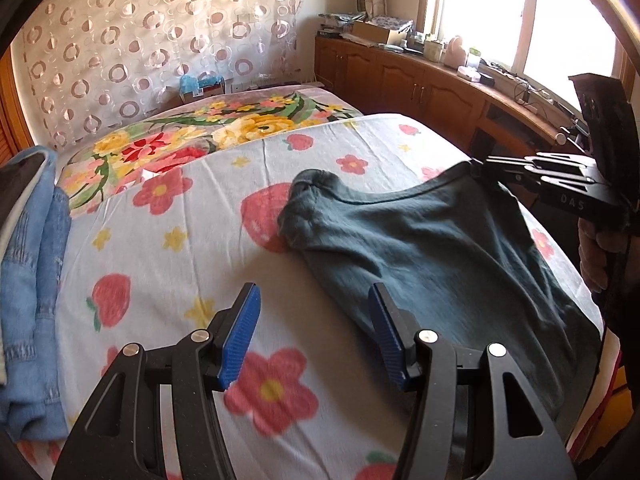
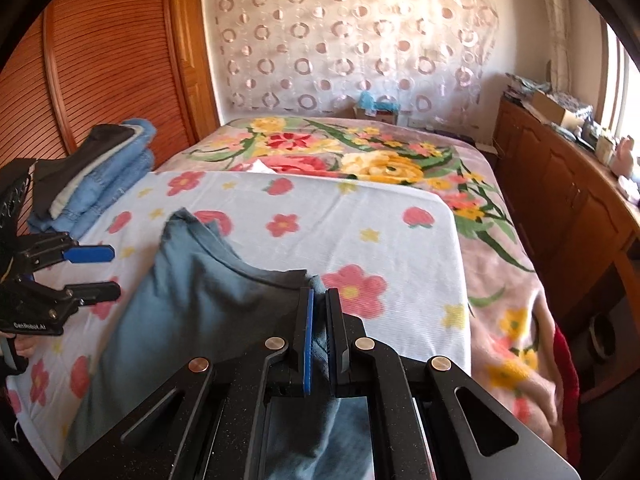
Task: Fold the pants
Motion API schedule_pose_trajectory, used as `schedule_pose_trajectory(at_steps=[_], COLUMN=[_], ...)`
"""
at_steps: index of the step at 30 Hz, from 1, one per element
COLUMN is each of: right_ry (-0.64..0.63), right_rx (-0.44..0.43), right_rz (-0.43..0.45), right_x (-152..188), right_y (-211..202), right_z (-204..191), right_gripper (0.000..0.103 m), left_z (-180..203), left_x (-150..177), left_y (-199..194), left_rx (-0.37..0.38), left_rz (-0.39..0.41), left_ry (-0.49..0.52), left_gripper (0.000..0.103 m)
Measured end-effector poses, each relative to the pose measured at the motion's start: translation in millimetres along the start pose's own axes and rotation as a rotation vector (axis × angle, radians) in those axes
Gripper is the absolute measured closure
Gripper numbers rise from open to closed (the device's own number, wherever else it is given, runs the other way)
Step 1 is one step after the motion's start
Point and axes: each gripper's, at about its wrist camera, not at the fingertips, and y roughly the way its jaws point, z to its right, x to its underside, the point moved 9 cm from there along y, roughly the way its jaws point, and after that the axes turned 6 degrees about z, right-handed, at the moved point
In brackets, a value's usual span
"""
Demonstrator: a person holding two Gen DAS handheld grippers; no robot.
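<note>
Dark teal pants (image 1: 440, 248) lie spread on the bed, one bunched end toward the pillows. My right gripper (image 2: 319, 300) is shut on a fold of the pants (image 2: 192, 300) at their near edge; the cloth passes between its pads. In the left wrist view, the right gripper (image 1: 478, 164) pinches the pants' far right corner and lifts it slightly. My left gripper (image 1: 314, 320) hovers open over the sheet, beside the pants' left edge, with only bedding between its blue pads. From the right wrist, the left gripper (image 2: 106, 272) appears open at the far left.
The bed wears a white sheet (image 1: 180, 220) printed with strawberries and flowers over a floral blanket (image 2: 380, 152). Folded denim and dark clothes (image 1: 36, 280) are stacked at the bed's left edge. Wooden cabinets (image 2: 560, 184) with clutter run along the right; a louvered door (image 2: 100, 60) stands on the left.
</note>
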Motion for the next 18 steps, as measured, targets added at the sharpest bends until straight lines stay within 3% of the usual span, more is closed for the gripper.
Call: schedule_pose_trajectory(at_steps=[12, 13, 16, 18], right_ry=[0.044, 0.049, 0.049, 0.054], right_rx=[0.037, 0.027, 0.03, 0.022], right_rz=[-0.025, -0.022, -0.036, -0.048], right_x=[1, 1, 3, 6], right_y=[8, 6, 7, 10], right_z=[11, 10, 10, 11], right_gripper=[0.1, 0.098, 0.068, 0.067], left_z=[-7, -8, -10, -11], left_x=[-11, -13, -15, -16], left_y=[27, 28, 31, 31], left_rx=[0.003, 0.003, 0.0, -0.002], left_rz=[-0.028, -0.03, -0.031, -0.03], left_ry=[-0.003, -0.004, 0.001, -0.001], left_gripper=[0.046, 0.046, 0.046, 0.046])
